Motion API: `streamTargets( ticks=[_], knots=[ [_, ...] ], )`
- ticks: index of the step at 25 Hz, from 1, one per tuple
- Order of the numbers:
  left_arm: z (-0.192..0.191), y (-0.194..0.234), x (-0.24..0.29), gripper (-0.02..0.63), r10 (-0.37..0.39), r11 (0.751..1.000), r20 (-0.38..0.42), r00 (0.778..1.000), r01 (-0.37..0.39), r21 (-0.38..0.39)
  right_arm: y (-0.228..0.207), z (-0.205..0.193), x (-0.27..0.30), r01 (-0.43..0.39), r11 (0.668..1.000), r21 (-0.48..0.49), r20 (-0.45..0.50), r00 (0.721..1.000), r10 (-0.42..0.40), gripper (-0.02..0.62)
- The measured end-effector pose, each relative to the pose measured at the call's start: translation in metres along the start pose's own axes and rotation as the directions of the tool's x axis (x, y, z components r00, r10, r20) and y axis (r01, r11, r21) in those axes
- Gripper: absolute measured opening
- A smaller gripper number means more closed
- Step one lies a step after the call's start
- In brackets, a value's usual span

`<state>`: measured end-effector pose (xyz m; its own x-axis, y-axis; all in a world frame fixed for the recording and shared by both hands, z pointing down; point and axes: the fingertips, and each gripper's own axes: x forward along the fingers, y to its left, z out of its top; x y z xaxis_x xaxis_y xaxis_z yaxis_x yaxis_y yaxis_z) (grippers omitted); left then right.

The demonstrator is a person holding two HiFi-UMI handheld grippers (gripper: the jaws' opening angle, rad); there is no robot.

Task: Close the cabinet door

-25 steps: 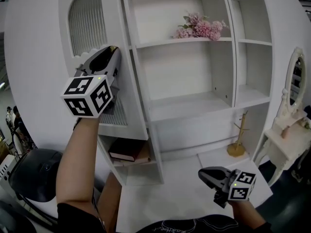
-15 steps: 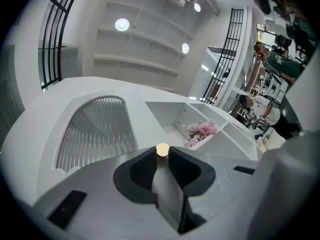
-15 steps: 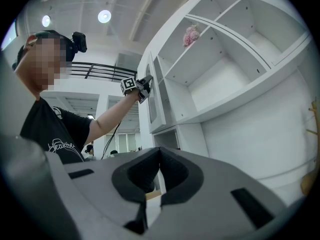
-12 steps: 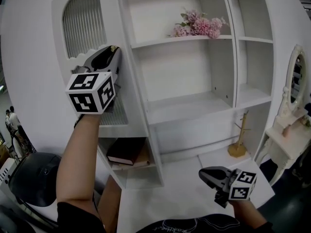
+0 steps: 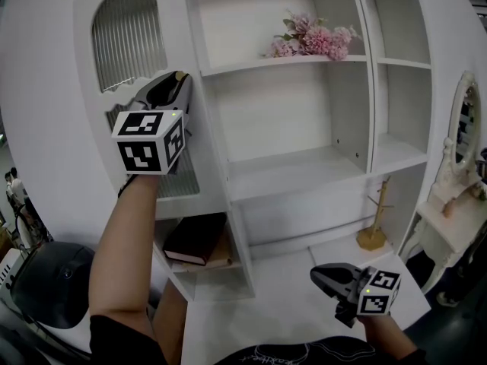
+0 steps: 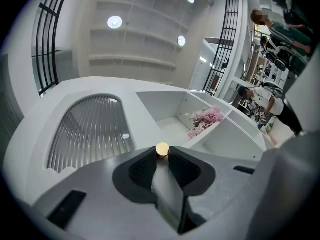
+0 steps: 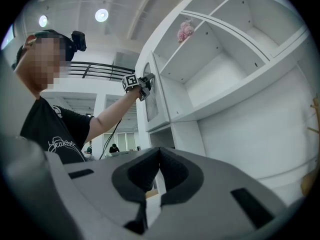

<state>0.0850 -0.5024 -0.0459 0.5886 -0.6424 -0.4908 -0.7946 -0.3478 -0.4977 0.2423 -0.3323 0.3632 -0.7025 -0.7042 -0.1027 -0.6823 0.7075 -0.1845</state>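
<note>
The white cabinet door [image 5: 53, 128] with an arched ribbed window [image 5: 122, 36] hangs at the left of the open shelf cabinet [image 5: 289, 166]. My left gripper [image 5: 180, 78] is raised against the door's right side. In the left gripper view its jaws [image 6: 162, 155] are shut on the door's small gold knob [image 6: 162, 149], with the arched window [image 6: 90, 129] beyond. The right gripper view shows that hand at the door [image 7: 155, 96] from below. My right gripper [image 5: 316, 274] hangs low at the right, shut [image 7: 159, 151] with nothing in it.
Pink flowers [image 5: 312, 40] lie on an upper shelf. A dark book [image 5: 194, 238] lies in the compartment under the door. A wooden stand [image 5: 373, 219] sits on the low ledge. A dressing table with a mirror [image 5: 460, 128] is at the far right, and a black rounded object [image 5: 46, 276] at the lower left.
My left gripper, still on the knob, has shifted slightly right and down in the head view, and the door has turned with it. The right gripper has hardly moved.
</note>
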Motion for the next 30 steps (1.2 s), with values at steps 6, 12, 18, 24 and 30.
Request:
streamTargets(
  ticks=[6, 12, 18, 24, 30],
  knots=[
    [-0.006, 0.002, 0.010, 0.077, 0.023, 0.999, -0.008, 1.000, -0.023, 0.035, -0.009, -0.003, 0.005, -0.008, 1.000, 0.009, 0.001, 1.000, 0.008, 0.005],
    [-0.008, 0.002, 0.008, 0.077, 0.034, 0.999, -0.007, 0.999, -0.033, 0.034, -0.013, -0.004, 0.005, -0.013, 1.000, 0.013, 0.000, 1.000, 0.013, 0.005],
    [-0.009, 0.001, 0.008, 0.077, 0.031, 1.000, -0.054, 0.998, -0.031, -0.001, -0.013, 0.000, 0.002, -0.012, 1.000, -0.003, 0.014, 1.000, 0.012, 0.005],
    [-0.008, -0.001, 0.006, 0.106, 0.038, 0.999, -0.052, 0.998, -0.037, 0.019, -0.007, 0.002, 0.001, -0.016, 1.000, -0.015, 0.011, 1.000, 0.016, 0.005],
    [-0.008, -0.002, -0.016, 0.179, 0.024, 0.998, -0.021, 0.999, -0.025, -0.059, -0.001, 0.000, -0.002, -0.004, 1.000, -0.016, 0.007, 1.000, 0.004, 0.005]
  ],
)
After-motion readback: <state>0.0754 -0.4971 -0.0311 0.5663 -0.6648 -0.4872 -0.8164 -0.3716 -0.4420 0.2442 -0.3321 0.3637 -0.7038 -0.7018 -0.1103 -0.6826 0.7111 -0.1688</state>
